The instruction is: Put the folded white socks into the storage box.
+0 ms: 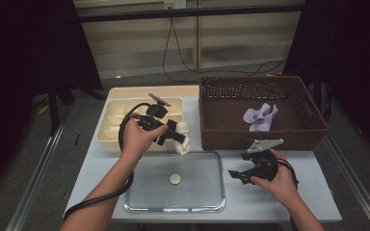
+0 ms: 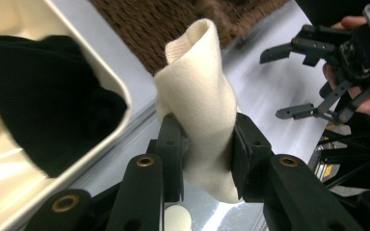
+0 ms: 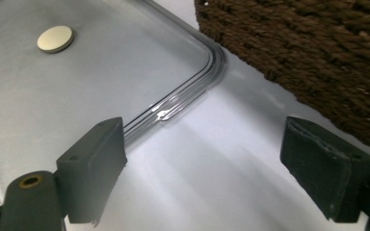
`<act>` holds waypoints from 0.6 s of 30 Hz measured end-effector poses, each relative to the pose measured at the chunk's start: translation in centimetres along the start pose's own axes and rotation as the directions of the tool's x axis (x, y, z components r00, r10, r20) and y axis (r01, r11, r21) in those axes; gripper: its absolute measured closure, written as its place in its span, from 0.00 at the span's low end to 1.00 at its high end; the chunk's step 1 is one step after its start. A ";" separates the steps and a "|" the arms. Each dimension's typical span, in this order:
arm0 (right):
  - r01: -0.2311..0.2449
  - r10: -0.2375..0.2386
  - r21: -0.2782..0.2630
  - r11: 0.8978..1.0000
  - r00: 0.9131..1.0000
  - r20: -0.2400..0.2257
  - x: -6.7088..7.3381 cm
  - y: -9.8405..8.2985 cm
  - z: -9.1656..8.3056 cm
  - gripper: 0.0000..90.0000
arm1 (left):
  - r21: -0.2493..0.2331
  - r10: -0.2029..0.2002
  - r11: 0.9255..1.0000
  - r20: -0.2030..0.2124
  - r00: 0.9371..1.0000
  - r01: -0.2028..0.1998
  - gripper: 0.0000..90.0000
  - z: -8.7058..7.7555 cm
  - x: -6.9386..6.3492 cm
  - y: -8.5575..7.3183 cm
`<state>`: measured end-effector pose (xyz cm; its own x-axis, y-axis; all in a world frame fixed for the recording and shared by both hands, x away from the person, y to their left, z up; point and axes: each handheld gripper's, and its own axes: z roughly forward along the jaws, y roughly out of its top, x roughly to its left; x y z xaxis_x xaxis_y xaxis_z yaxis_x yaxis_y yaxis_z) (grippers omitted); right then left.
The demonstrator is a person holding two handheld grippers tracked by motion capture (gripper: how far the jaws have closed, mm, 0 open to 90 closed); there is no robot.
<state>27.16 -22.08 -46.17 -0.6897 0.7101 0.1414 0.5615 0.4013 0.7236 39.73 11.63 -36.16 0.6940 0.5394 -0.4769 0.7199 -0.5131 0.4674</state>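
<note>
Between left gripper (image 2: 202,159) jaws, cream cloth (image 2: 200,96); right gripper (image 3: 207,163) agape

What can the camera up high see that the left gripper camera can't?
Only the high view takes in the lilac cloth lying inside the brown wicker basket, and the whole silver tray on the table.

Only the left gripper view shows, up close, the left gripper with its jaws pinching the cream cloth, and something black in the cream bin.

Both show the cream cloth, the cream bin, the basket, the small round disc on the tray, and the right gripper with jaws apart.
</note>
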 end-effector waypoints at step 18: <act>-0.008 0.007 -0.018 1.000 0.999 -0.050 -0.1 0.0 -0.2 0.08 | -0.030 -0.049 0.998 -0.066 0.997 0.047 0.76 -2.8 2.6 0.4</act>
<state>27.16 -22.24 -46.03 -0.7077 0.6831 0.1806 0.5590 0.3850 0.7343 41.76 14.71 -35.11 0.6561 0.6068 -0.4486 0.7511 -0.4671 0.4666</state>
